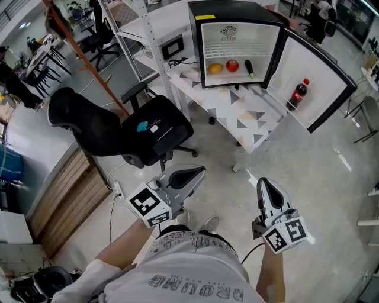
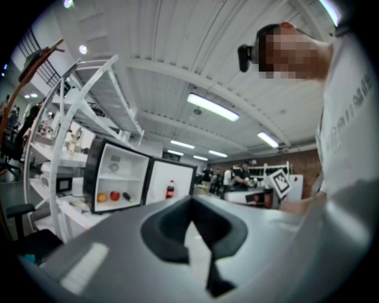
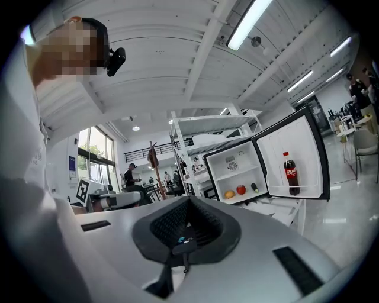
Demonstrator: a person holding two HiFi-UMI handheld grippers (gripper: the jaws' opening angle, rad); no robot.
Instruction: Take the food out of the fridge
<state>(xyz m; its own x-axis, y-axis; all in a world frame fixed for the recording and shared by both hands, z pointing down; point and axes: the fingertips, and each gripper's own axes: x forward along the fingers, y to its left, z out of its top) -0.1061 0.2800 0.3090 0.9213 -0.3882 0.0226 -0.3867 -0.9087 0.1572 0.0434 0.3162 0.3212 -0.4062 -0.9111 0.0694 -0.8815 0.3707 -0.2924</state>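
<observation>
- The mini fridge (image 1: 237, 10) stood on the white table (image 1: 251, 115) with its door (image 1: 323, 71) swung wide, well apart from both grippers
- The food sat in a row on the bottom shelf: an orange fruit (image 1: 215, 68) at the left, a red round one (image 1: 232, 65) in the middle (apple or tomato, I could not tell), and a dark long vegetable (image 1: 249, 68) at the right
- A cola bottle (image 1: 298, 94) stood upright in the door rack
- The left gripper (image 1: 200, 171) hung low by the person's waist, jaws together with nothing between them
- The right gripper (image 1: 265, 183) was the same, pressed shut and empty
- This looked like the approach, with nothing taken out yet
- The jaws would need to part before reaching the shelf, and should go in level under the upper shelf
- The round fruits could roll, so clamping across the widest part would be safest
- The office chair (image 1: 118, 133) sat off to the left, so a straight line in looked best
</observation>
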